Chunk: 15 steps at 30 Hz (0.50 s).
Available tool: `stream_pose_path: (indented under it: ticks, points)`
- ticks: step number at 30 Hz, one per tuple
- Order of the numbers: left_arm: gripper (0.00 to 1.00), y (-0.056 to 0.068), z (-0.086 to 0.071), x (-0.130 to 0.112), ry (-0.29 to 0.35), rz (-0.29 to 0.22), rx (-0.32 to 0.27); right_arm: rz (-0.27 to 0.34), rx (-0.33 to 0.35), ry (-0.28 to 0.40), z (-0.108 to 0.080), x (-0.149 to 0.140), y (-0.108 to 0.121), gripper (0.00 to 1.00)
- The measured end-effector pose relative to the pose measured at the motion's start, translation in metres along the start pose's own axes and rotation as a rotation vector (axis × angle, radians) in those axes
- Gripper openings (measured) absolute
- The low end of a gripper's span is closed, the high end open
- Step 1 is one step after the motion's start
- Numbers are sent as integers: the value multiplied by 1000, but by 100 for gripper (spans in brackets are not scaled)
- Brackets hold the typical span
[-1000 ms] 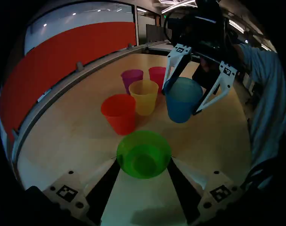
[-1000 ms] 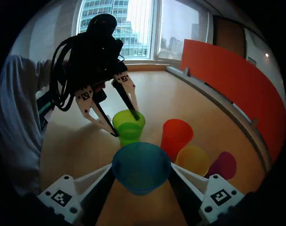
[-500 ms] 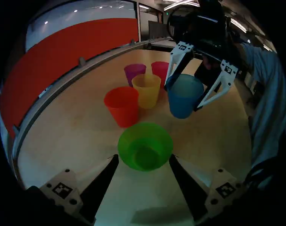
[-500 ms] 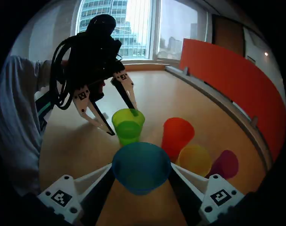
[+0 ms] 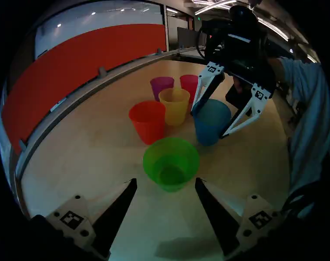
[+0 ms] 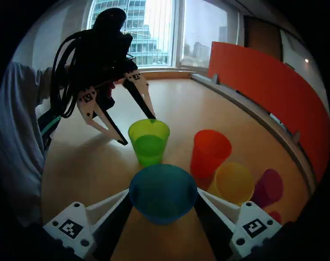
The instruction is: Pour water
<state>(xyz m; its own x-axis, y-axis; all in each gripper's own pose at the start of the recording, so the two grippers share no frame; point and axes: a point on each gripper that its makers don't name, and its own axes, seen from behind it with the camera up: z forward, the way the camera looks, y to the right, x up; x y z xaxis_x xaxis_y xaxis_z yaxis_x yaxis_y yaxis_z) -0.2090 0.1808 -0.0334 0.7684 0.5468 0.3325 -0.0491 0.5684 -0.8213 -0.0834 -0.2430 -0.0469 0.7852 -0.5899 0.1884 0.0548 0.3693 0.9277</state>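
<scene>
On the table, left gripper view: green cup upright between tips of left gripper, fingers spread wide. Beyond, right gripper clamped on blue cup (near yellow cup). Right gripper view: same clamp up close; left gripper apart around green cup.

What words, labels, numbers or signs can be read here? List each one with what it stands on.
No readable words or numbers.
The marker squares on the left hand-held gripper and right hand-held gripper: black-and-white patterns, no letters or digits.
The blue cup, green cup, red cup, yellow cup, purple cup, pink cup: plain, no print.
</scene>
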Motion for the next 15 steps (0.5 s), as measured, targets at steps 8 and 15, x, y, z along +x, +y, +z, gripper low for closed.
stream_pose_path:
  ticks: [8,15]
  points:
    - [100,-1,-6,-1,6,-3,10,-4,-5,-10,4,-6,-2,92]
    - [100,1,-8,-1,6,4,10,0,-9,-13,4,-10,-1,92]
